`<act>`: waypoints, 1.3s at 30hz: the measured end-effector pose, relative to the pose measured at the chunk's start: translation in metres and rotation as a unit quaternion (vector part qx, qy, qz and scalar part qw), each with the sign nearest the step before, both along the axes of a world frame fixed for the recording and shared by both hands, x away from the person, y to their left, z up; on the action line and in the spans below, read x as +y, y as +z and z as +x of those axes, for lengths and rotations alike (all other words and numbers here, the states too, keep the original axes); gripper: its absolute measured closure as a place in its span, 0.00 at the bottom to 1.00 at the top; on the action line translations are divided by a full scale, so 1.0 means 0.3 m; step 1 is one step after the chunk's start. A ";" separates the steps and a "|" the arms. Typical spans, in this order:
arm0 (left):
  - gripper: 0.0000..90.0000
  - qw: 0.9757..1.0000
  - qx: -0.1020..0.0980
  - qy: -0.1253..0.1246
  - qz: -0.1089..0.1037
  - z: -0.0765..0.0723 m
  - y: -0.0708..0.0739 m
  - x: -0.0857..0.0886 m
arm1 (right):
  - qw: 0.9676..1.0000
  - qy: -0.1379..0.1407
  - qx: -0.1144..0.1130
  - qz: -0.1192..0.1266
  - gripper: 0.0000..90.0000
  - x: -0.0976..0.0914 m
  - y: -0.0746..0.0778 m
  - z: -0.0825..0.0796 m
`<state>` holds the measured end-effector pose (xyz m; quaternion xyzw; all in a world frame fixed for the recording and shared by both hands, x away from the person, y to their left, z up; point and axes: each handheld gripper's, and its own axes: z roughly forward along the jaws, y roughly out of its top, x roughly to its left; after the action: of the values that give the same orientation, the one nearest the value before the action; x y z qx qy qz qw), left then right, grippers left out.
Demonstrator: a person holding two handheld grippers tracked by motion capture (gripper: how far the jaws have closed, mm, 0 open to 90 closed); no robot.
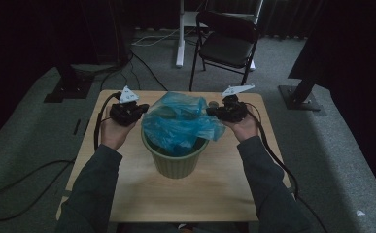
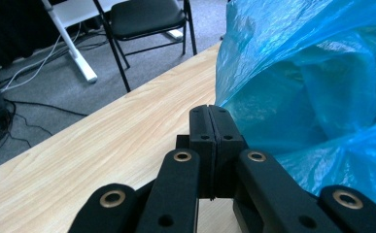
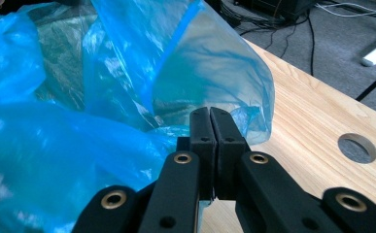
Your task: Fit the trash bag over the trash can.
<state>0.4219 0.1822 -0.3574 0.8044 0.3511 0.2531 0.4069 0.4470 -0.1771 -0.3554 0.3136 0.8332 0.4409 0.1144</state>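
Both grippers pinch the blue plastic bag (image 1: 180, 121): the left gripper (image 1: 144, 108), at the left of the high view, has its jaws pressed together on the film's edge, and the right gripper (image 1: 210, 112), at the right, is likewise clamped on the opposite edge. Between them the bag hangs partly inside the green bin (image 1: 175, 158) at the centre of the wooden surface (image 1: 214, 189), bunched above the rim. I judge the lining step is underway; next, each edge needs drawing outward and down over the rim. Beyond the surface stands a black chair (image 1: 227, 43).
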 end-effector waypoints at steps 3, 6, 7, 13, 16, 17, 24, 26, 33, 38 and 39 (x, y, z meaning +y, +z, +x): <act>0.99 1.000 0.006 0.004 -0.004 0.018 -0.004 0.004 | 1.000 -0.002 -0.003 -0.007 1.00 0.002 -0.002 0.001; 0.99 1.000 0.010 0.007 -0.003 0.031 -0.011 0.003 | 1.000 -0.005 -0.004 -0.011 1.00 0.003 -0.005 0.004; 0.99 1.000 0.012 0.008 -0.002 0.036 -0.015 0.004 | 1.000 -0.006 -0.003 -0.012 1.00 0.003 -0.006 0.005; 0.99 0.999 0.031 0.017 0.007 0.068 -0.047 0.011 | 1.000 -0.007 -0.001 -0.027 1.00 0.007 -0.023 0.002; 0.99 0.999 0.038 0.018 0.007 0.074 -0.060 0.015 | 1.000 -0.007 0.001 -0.030 1.00 0.002 -0.032 -0.001; 0.99 0.999 0.042 0.019 0.006 0.076 -0.068 0.017 | 0.999 -0.009 0.003 -0.032 1.00 -0.005 -0.040 -0.004; 0.99 0.998 0.059 0.021 0.006 0.081 -0.115 0.032 | 0.999 -0.010 0.009 -0.035 1.00 -0.023 -0.058 -0.011; 0.99 0.998 0.062 0.021 0.009 0.083 -0.126 0.032 | 0.999 -0.010 0.011 -0.037 1.00 -0.023 -0.064 -0.012; 0.99 0.997 0.072 0.031 0.011 0.091 -0.149 0.047 | 0.999 -0.012 0.014 -0.045 1.00 -0.022 -0.071 -0.010; 0.99 0.996 0.077 0.044 0.006 0.088 -0.160 0.076 | 0.998 -0.018 0.017 -0.051 1.00 -0.034 -0.078 -0.011; 0.99 0.996 0.077 0.052 0.004 0.087 -0.163 0.088 | 0.998 -0.020 0.015 -0.052 1.00 -0.038 -0.078 -0.011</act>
<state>0.4480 0.2087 -0.4063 0.8041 0.4214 0.2124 0.3617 0.4437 -0.1885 -0.3789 0.3307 0.8500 0.3897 0.1271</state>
